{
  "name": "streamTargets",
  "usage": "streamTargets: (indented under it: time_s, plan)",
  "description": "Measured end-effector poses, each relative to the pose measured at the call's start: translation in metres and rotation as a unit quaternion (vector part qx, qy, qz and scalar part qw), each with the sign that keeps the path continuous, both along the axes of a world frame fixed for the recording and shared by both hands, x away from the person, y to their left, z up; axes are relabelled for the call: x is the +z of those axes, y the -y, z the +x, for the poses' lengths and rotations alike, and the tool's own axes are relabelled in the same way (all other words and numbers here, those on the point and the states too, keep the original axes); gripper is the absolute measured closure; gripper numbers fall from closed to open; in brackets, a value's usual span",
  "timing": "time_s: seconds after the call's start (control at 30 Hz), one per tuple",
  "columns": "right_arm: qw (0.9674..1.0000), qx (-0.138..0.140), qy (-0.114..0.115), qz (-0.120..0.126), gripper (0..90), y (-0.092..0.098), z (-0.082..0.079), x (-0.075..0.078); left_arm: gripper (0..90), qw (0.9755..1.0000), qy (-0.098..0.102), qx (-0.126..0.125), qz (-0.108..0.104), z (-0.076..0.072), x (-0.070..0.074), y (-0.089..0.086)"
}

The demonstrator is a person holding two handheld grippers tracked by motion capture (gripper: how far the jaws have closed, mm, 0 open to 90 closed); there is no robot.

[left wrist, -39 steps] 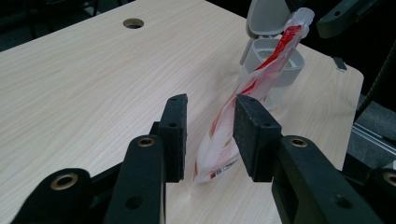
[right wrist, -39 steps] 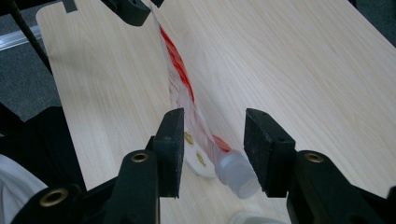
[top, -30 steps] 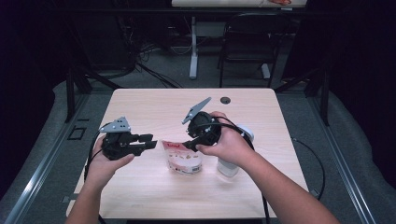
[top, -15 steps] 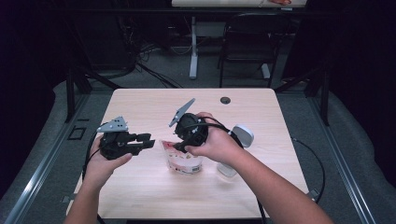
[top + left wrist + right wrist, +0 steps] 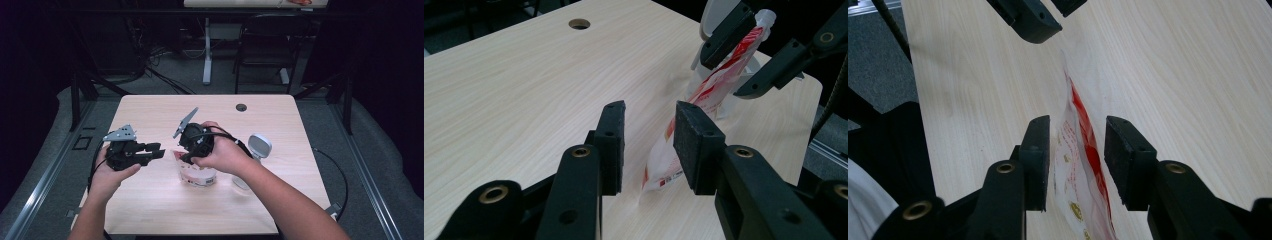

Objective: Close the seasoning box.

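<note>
Toward the near edge of the table (image 5: 150,210), a red-and-white pouch (image 5: 196,175) stands near the middle. Both tools meet over it: the left gripper (image 5: 649,145) has jaws spread, holding nothing, the pouch's lower edge just beyond them; the right gripper (image 5: 1078,150) straddles its top, jaws apart, not clamped. Beyond it, toward the right edge, stands a white device (image 5: 259,145).

Both grippers: black bodies, black jaw arms with brass-ringed holes, flat rectangular pads (image 5: 696,145), grey three-cornered top plates (image 5: 121,134), black trailing cable (image 5: 227,136). Forearms unsleeved.
</note>
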State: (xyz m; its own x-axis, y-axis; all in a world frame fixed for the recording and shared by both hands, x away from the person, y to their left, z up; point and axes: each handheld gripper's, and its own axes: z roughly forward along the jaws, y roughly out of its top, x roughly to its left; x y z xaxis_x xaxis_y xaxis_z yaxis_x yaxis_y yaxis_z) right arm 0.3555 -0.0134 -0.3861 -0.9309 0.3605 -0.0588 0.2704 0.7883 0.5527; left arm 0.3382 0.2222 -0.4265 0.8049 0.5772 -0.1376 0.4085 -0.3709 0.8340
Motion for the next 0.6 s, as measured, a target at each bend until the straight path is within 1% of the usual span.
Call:
streamTargets:
  time_s: [0.6]
  plan:
    - [0.9996, 0.004, -0.002, -0.027, 70.2, -0.013, 0.007, -0.012, 65.5, 1.0, -0.004, 0.0, 0.001, 0.001, -0.002, -0.001]
